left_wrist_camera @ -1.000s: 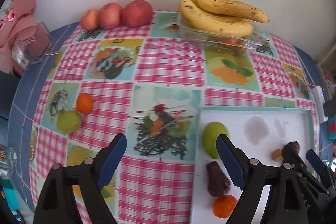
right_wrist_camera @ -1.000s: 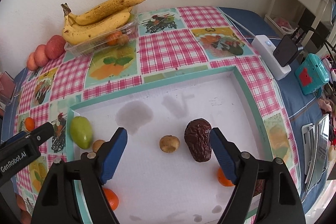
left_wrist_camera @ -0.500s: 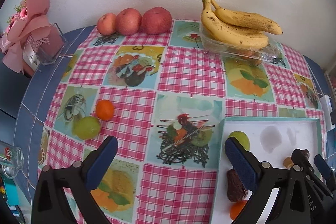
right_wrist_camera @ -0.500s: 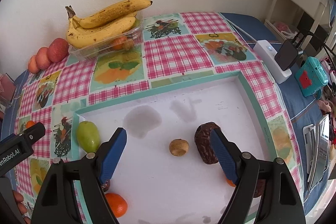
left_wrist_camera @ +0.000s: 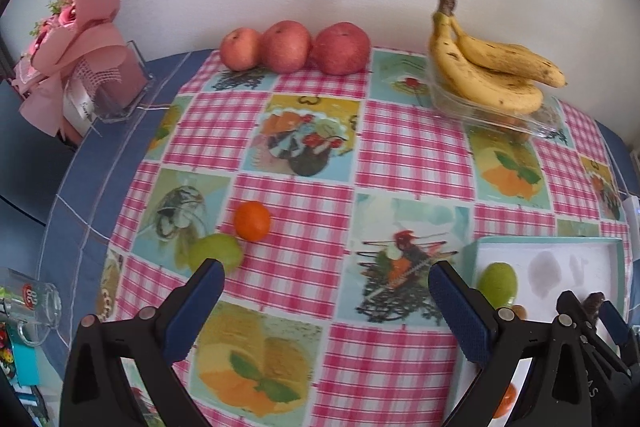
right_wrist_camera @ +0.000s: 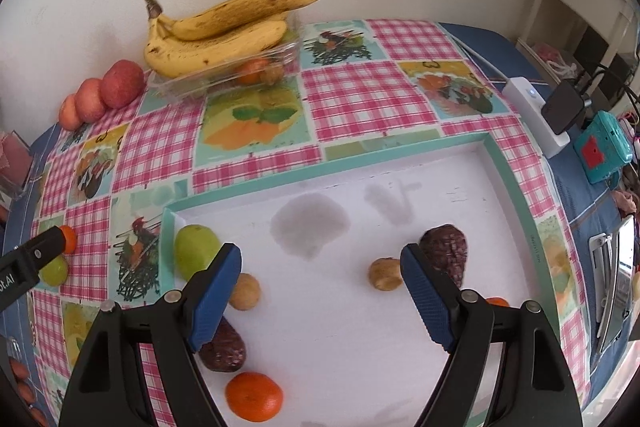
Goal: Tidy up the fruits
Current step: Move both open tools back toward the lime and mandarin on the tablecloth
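Orange [left_wrist_camera: 252, 220] touching green fruit [left_wrist_camera: 215, 253] on tablecloth; six fruits in tray [right_wrist_camera: 516, 187].

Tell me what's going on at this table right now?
A person holds a gripper in each hand to sort fruit into a white tray on a checked tablecloth. Both are open and empty. The left gripper points toward an orange and a green fruit lying loose on the cloth. The right gripper hovers over the tray, which already holds a green fruit, an orange, dark wrinkled fruits and small tan ones. Bananas and apples sit by the wall.
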`<act>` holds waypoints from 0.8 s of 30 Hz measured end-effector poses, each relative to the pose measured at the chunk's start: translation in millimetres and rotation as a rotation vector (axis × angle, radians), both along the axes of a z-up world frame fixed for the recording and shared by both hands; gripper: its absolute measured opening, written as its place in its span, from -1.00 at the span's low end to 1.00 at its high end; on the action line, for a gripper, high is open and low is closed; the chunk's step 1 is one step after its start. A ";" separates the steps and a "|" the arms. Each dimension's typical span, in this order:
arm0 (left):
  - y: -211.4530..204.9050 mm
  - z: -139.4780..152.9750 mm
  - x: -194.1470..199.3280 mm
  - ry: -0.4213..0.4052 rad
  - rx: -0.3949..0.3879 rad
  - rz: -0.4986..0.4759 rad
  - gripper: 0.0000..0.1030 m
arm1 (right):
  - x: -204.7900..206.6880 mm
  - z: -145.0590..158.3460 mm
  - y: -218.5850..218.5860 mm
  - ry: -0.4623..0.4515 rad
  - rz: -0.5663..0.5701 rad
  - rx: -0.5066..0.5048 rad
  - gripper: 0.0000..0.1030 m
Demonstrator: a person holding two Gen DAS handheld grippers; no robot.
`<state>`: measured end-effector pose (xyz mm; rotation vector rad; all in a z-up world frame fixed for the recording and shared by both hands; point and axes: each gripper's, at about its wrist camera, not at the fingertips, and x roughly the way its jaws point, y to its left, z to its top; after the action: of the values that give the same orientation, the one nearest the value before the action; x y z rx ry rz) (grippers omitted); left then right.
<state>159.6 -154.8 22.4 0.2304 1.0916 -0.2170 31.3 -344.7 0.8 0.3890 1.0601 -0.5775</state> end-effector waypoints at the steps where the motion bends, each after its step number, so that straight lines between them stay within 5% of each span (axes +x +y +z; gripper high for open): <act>1: 5.2 1.1 2.5 -0.005 0.006 0.008 1.00 | 1.7 -0.2 2.6 0.002 0.006 -0.002 0.60; 24: 141.0 18.4 47.7 -0.058 0.008 0.244 1.00 | 57.5 3.4 92.6 -0.024 0.178 0.027 0.60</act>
<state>207.2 -13.8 40.9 0.1082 1.0522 0.0122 88.8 -252.1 4.2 0.3206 1.0681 -0.3991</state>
